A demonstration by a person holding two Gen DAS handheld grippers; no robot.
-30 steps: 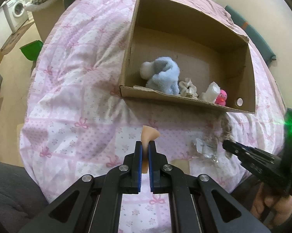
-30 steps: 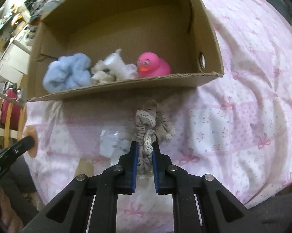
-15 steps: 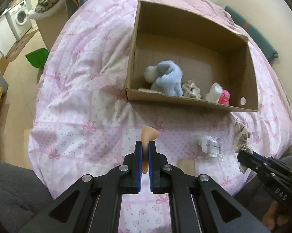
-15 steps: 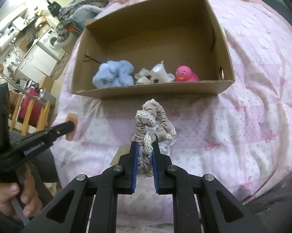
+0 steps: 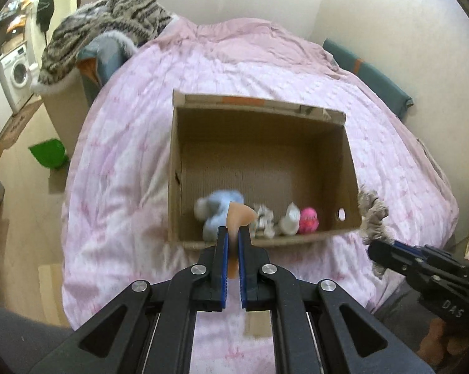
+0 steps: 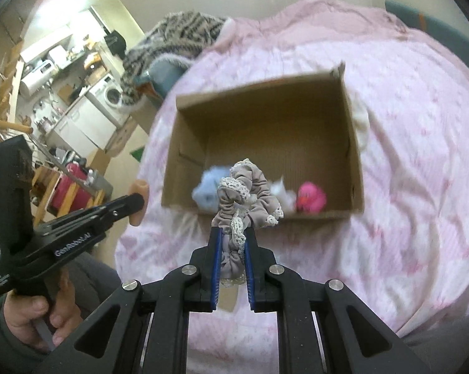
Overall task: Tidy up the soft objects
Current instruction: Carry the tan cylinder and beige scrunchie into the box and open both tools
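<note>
Claws both risen above the box [image 5: 350,155], left [image 5: 231,237] pinching peach sponge [image 5: 239,215], right [image 6: 231,237] pinching scrunchie [image 6: 250,193].

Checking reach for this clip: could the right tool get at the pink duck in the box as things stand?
Probably not to grasp: the right tool is shut on the scrunchie. The cardboard box is open-topped and nothing covers the pink duck, so the path itself looks free.

Box [image 5: 348,168] lay on the bed [image 5: 125,155] ahead of both grippers, 4 soft items sat along its near wall, plush [image 5: 215,212] leftmost, duck [image 5: 308,220] rightmost, blanket pile [image 5: 103,28] far left beyond.
</note>
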